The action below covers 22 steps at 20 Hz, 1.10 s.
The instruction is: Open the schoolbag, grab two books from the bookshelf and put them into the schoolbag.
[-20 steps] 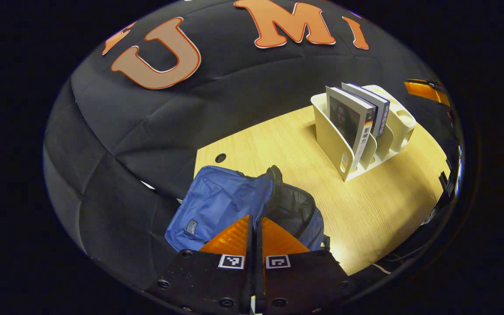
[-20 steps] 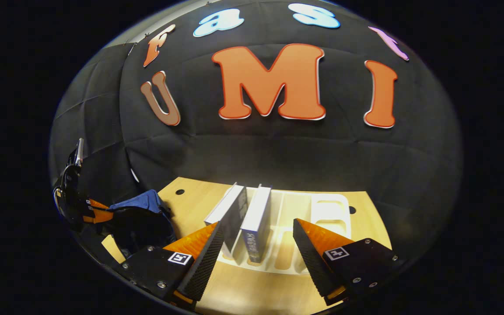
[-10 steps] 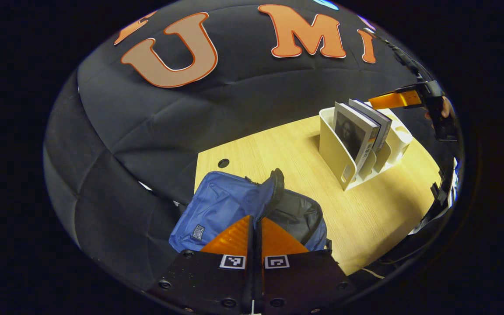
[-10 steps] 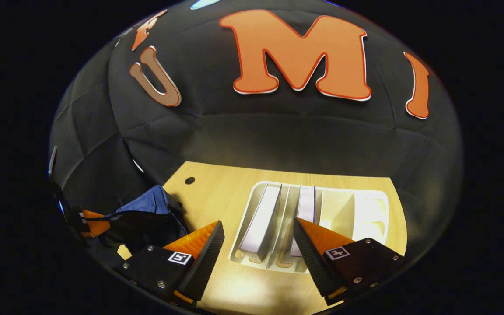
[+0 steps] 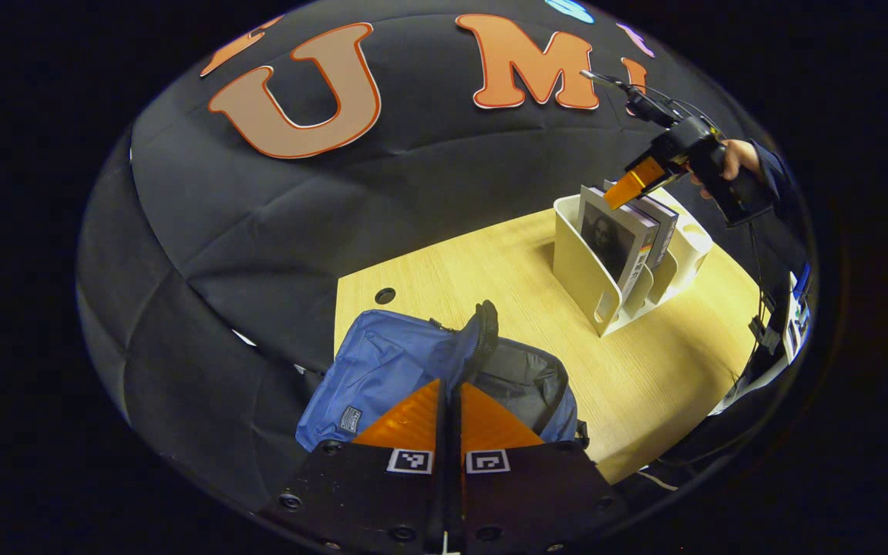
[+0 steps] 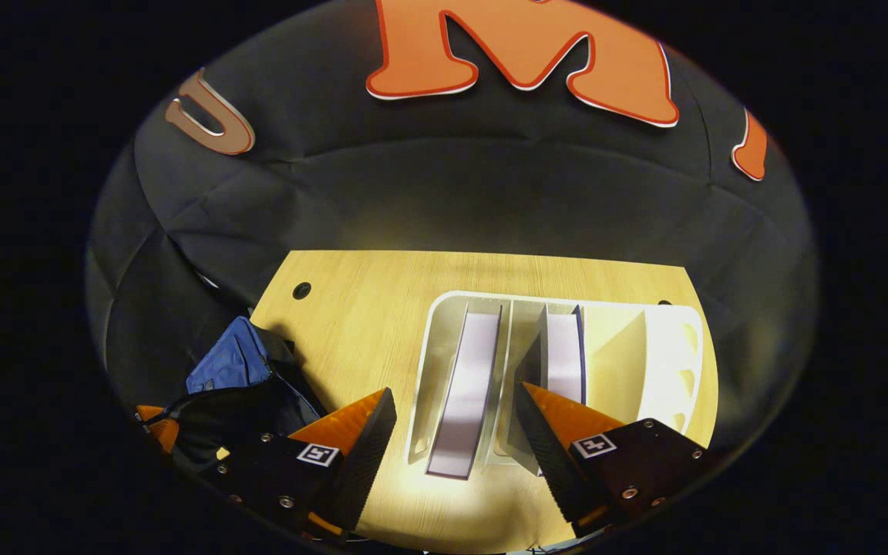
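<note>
Bag [image 5: 413, 362] is unzipped, left gripper [image 5: 450, 393] pinched on its flap. Right gripper [image 6: 455, 416] gapes wide over first book [image 6: 469, 393] in the shelf [image 6: 671, 362]; next, drop and squeeze.

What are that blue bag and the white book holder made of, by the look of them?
The schoolbag looks like thin woven fabric, likely nylon: it creases softly and has a dark, faintly shiny lining. The bookshelf seems to be moulded plastic with a smooth matte finish: rounded corners, thin curved dividers, one even cream-white tone.
</note>
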Tool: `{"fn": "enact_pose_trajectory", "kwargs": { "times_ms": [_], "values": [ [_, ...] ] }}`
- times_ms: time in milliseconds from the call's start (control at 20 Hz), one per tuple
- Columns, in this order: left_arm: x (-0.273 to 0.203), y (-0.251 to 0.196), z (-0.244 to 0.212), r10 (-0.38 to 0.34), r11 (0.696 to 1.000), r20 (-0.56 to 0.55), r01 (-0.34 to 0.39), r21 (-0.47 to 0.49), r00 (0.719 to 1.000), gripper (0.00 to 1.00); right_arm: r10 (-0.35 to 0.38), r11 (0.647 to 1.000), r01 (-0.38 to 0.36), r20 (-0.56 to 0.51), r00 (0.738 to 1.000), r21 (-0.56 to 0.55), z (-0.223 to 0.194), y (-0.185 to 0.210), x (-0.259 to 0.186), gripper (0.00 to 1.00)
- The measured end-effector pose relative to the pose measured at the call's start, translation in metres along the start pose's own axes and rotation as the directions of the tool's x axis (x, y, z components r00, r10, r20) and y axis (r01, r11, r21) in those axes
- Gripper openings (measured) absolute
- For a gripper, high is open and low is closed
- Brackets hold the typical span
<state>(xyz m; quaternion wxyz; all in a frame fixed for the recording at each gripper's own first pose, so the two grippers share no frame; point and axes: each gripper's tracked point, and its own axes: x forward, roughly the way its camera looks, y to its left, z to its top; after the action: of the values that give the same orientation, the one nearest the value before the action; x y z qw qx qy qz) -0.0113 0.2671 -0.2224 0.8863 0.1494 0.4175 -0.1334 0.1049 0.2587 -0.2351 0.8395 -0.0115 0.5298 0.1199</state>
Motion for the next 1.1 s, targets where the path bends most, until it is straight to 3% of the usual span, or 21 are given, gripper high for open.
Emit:
{"fn": "enact_pose_trajectory", "kwargs": {
  "times_ms": [200, 300, 350, 400, 500, 600, 650, 950, 1100],
  "values": [
    [0.002, 0.002, -0.005, -0.017, 0.999, 0.012, 0.017, -0.028, 1.0, 0.01, -0.023, 1.0, 0.024, -0.109, 0.994, 0.008, -0.01, -0.003, 0.02, 0.81],
    [0.004, 0.003, -0.009, -0.02, 0.999, 0.015, 0.021, -0.05, 1.0, 0.02, -0.03, 0.999, 0.034, -0.165, 0.986, 0.02, -0.018, -0.005, 0.027, 0.59],
    [0.003, 0.002, -0.011, -0.023, 0.998, 0.015, 0.024, -0.059, 1.0, 0.01, -0.032, 0.999, 0.038, -0.193, 0.981, 0.025, -0.024, -0.005, 0.031, 0.59],
    [0.004, 0.002, -0.012, -0.027, 0.997, 0.015, 0.028, -0.067, 1.0, 0.02, -0.042, 0.998, 0.049, -0.224, 0.974, 0.029, -0.028, -0.006, 0.033, 0.54],
    [0.005, -0.003, -0.014, -0.038, 0.996, 0.013, 0.039, -0.077, 0.999, 0.02, -0.064, 0.997, 0.075, -0.253, 0.965, 0.034, -0.021, -0.006, 0.02, 0.34],
    [0.006, -0.007, -0.016, -0.051, 0.996, 0.01, 0.051, -0.078, 0.999, 0.0, -0.071, 0.996, 0.083, -0.278, 0.958, 0.033, -0.026, -0.008, 0.026, 0.44],
    [0.008, -0.007, -0.018, -0.056, 0.995, 0.006, 0.057, -0.078, 0.998, 0.02, -0.072, 0.996, 0.086, -0.285, 0.956, 0.037, -0.027, -0.009, 0.027, 0.34],
    [0.012, -0.01, -0.024, -0.079, 0.993, 0.006, 0.079, -0.087, 0.997, 0.01, -0.075, 0.993, 0.1, -0.31, 0.948, 0.065, -0.026, -0.011, 0.013, 0.28],
    [0.015, -0.009, -0.026, -0.085, 0.992, 0.003, 0.084, -0.098, 0.996, 0.0, -0.043, 0.994, 0.068, -0.282, 0.958, 0.08, -0.016, -0.011, -0.007, 0.27]
  ]
}}
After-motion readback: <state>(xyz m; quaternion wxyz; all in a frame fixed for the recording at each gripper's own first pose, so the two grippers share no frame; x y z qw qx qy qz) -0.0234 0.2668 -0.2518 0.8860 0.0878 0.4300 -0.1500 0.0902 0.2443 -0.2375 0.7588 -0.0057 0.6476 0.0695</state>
